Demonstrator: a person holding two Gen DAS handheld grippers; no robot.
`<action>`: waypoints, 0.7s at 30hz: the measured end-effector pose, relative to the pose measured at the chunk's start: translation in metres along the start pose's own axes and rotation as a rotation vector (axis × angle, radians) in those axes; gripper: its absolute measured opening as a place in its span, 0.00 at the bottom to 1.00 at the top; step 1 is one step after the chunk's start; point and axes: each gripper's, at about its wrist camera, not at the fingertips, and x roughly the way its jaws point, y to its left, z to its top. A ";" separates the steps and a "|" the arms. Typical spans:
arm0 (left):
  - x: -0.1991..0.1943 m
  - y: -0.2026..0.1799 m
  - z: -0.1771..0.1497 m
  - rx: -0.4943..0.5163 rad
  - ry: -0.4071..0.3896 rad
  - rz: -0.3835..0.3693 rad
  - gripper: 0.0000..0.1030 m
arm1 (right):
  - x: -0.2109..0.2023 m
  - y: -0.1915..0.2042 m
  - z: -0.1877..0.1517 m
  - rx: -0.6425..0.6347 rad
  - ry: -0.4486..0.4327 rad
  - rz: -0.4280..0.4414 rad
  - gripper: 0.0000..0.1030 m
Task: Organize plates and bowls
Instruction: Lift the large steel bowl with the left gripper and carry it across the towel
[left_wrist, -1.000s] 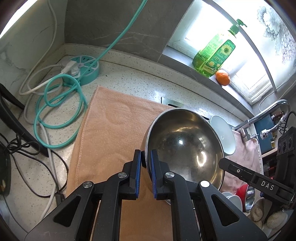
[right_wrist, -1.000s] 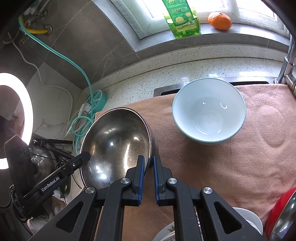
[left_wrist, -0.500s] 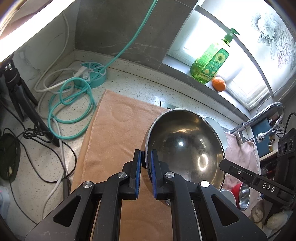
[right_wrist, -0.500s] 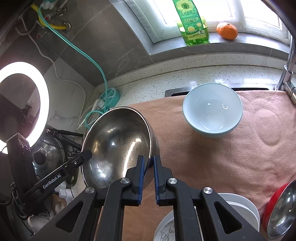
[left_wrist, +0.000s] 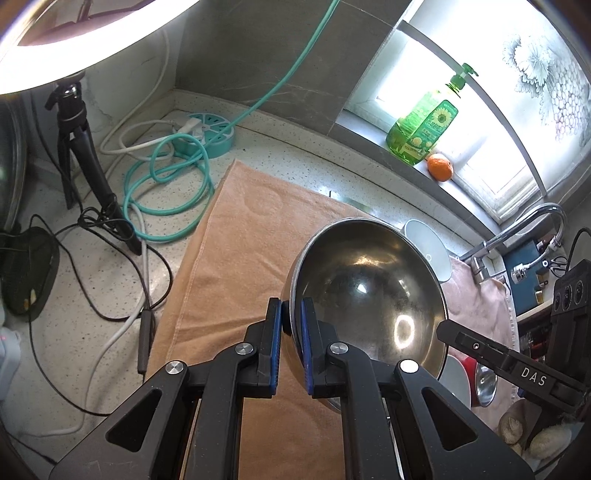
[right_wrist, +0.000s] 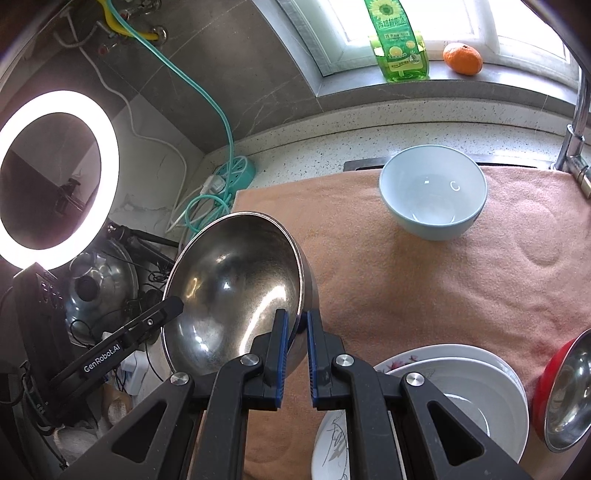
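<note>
Left gripper (left_wrist: 291, 325) and right gripper (right_wrist: 295, 334), fingers clamped on opposite rims, share the wide steel bowl (right_wrist: 236, 291) above the towel (right_wrist: 461, 280), presumably to keep it level.

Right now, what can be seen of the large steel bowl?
The steel bowl is large, round and deep, shiny metal inside with light reflections and faint smudges, and empty. It is held tilted above the orange towel, not resting on it. The left gripper is shut on one side of its thin rim, the right gripper on the opposite side. Nothing else touches it.
</note>
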 end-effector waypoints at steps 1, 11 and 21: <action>-0.001 0.001 -0.002 -0.005 0.000 0.003 0.08 | 0.000 0.001 -0.002 -0.003 0.003 0.001 0.09; -0.014 0.014 -0.025 -0.051 -0.009 0.034 0.08 | 0.008 0.012 -0.023 -0.043 0.055 0.011 0.09; -0.017 0.032 -0.051 -0.102 0.008 0.069 0.08 | 0.023 0.019 -0.045 -0.077 0.116 0.013 0.09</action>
